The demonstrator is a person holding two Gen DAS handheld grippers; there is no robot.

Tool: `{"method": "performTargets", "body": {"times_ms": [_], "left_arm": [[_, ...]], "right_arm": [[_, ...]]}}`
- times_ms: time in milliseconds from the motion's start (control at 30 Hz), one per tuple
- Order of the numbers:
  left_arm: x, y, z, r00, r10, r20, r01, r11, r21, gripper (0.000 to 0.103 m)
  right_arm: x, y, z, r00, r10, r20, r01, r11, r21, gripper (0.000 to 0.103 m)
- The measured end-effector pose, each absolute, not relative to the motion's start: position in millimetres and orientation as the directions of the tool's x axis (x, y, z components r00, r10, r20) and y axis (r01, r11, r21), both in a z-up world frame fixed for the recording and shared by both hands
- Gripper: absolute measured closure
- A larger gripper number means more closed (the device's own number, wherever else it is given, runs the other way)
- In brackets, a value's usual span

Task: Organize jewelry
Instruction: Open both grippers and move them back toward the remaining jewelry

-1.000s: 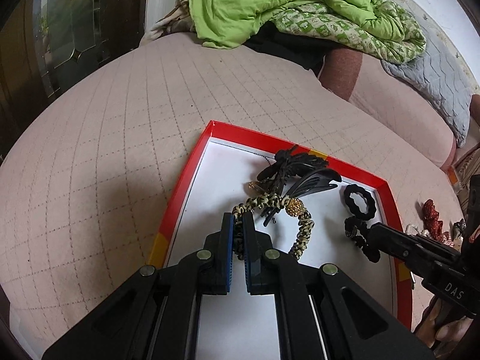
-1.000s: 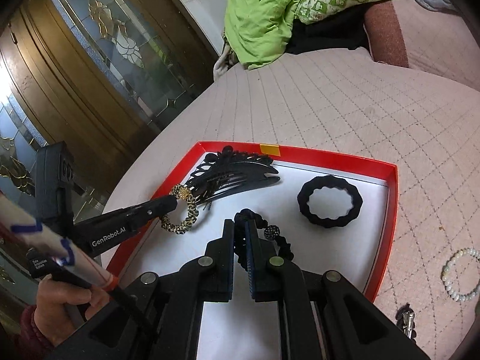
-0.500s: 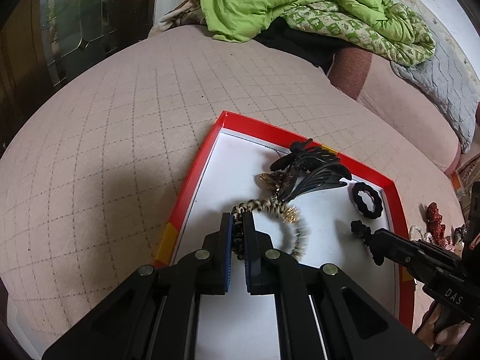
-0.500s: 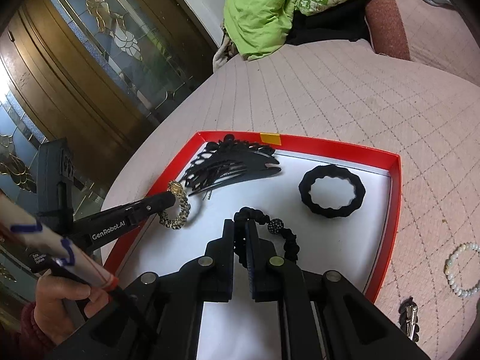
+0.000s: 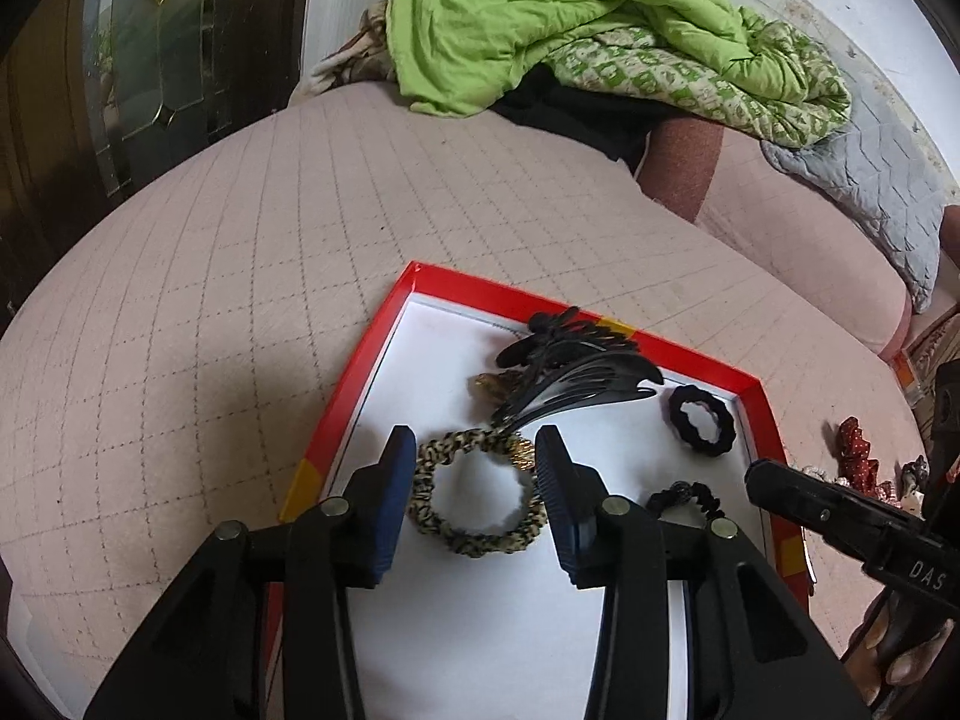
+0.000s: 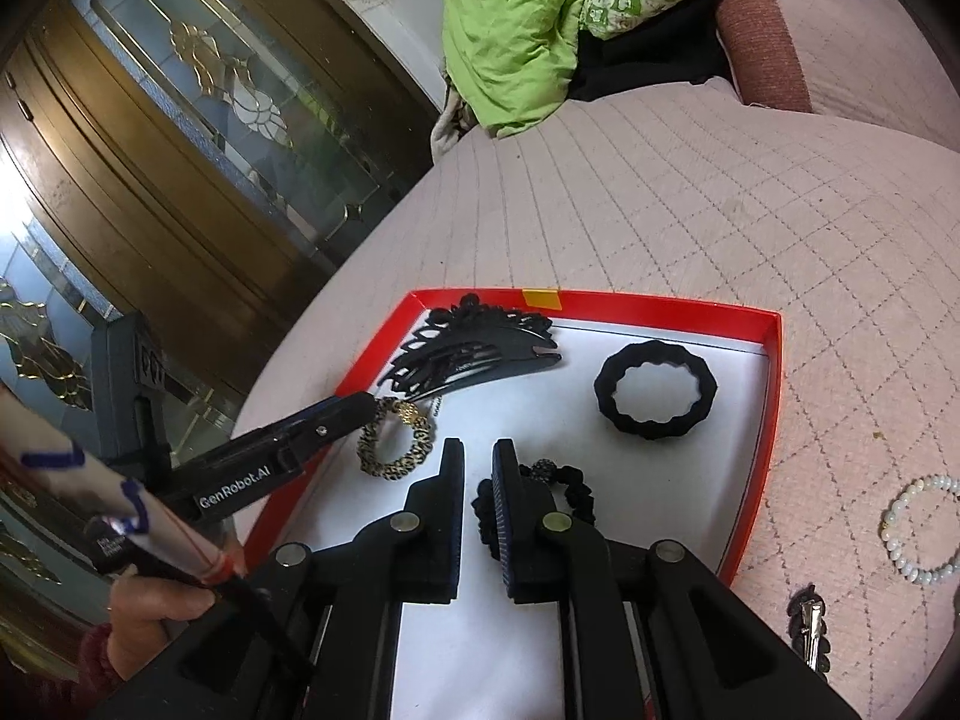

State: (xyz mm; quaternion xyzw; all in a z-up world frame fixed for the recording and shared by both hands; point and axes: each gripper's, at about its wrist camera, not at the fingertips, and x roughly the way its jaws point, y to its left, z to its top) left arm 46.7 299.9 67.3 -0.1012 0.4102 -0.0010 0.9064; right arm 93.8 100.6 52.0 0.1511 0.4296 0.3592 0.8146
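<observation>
— Inside the red-rimmed tray (image 5: 360, 372), on its white floor, the leopard-print scrunchie (image 5: 477, 495) lies flat. Half a second ago the left gripper (image 5: 474, 483) was pinched on its band; its jaws have sprung wide apart, one blue pad on each side of the ring, gripping nothing.

— And the other tool?

— The right gripper (image 6: 477, 480) has parted too, though less widely. The black beaded hair tie (image 6: 540, 501) it held a moment ago rests on the tray floor against its right finger and partly hidden behind it.

— So two pieces are delivered?

— That seems the fair reading. Both ties are down beside the black hair comb (image 5: 576, 372) and the black scrunchie (image 6: 654, 396). Outside, a pearl bracelet (image 6: 921, 531) and a dark clip (image 6: 810, 624) lie on the pink quilted surface (image 6: 690, 192), so work likely remains.

— Room to pull away?

— The left finger stands near the tray's left wall, and the comb's teeth touch the leopard ring's far side, so a straight lift looks safer than a sideways sweep. Open white floor lies nearer both tools. The quilt drops away at its left edge, toward the wooden door (image 6: 150, 150).
</observation>
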Motion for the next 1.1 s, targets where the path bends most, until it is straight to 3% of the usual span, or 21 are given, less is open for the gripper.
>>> {"method": "performTargets", "body": {"times_ms": [400,633,967,1100], "left_arm": [[38.2,252.8,76.4,0.687,-0.158,-0.709,0.042,0.983,-0.178,0.063],[34.3,188.2,85.5,0.649,-0.269,-0.711,0.174,0.963,-0.206,0.063],[55.9,97.1,60.4,0.442,-0.446,-0.778,0.267,0.894,-0.36,0.063],[65.4,61.6,43.0,0.392,-0.403,-0.827,0.303,0.905,-0.297,0.063]], "right_arm": [[85.2,51.3,74.9,0.452,0.707,-0.543,-0.405,0.706,0.581,0.092],[75.2,-13.0,91.2,0.546,0.641,-0.539,-0.325,0.755,0.569,0.092],[65.2,-111.1,63.7,0.585,0.489,-0.648,-0.086,0.831,0.549,0.092],[66.1,-130.5,60.1,0.601,0.486,-0.635,-0.025,0.805,0.592,0.092]]}}
